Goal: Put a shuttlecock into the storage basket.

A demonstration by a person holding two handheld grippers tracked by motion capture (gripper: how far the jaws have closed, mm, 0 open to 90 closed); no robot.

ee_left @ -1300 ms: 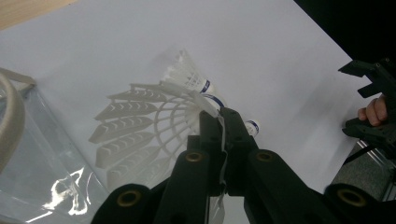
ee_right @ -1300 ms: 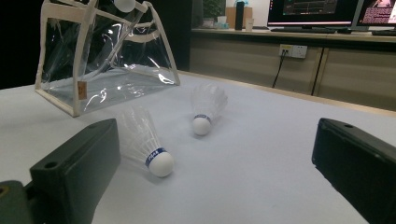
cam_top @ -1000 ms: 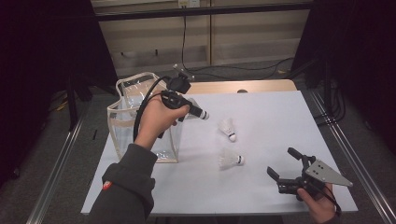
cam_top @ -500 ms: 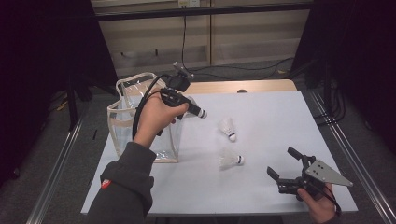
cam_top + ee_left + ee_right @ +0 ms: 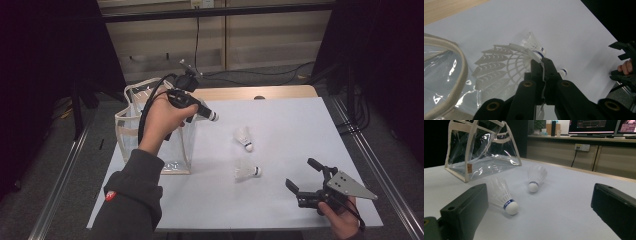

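High view: my left gripper [image 5: 186,95] is raised above the table [image 5: 300,125], over the near edge of the clear bag [image 5: 131,131] with cream trim, which stands just below and to its left. The held tip with a white end points toward the table's middle. My right gripper [image 5: 306,179] rests low at the near right corner, jaws spread apart with nothing between them. Ahead of it and to its left lie two loose items: the nearer shuttlecock [image 5: 247,170], close in front of the right gripper, and the farther shuttlecock [image 5: 244,137] beyond it, well apart from both tools.

Left gripper view: my jaws are clenched on the feathered skirt of a held shuttlecock [image 5: 506,65], gripping a thin edge of it; its feathers fan out to the left of the jaws. The bag's cream rim [image 5: 461,72] curves just left of the feathers. Past the jaw tips, the two shuttlecocks lie on the white table. The other gripper [image 5: 625,62] and a fingertip sit at the far right.

Right gripper view: my two black pads stand wide, released. Between them, near the left pad, lies the nearer shuttlecock [image 5: 504,197], cork toward me; the farther one [image 5: 536,178] sits beyond it. The bag [image 5: 481,152] stands behind, up left.
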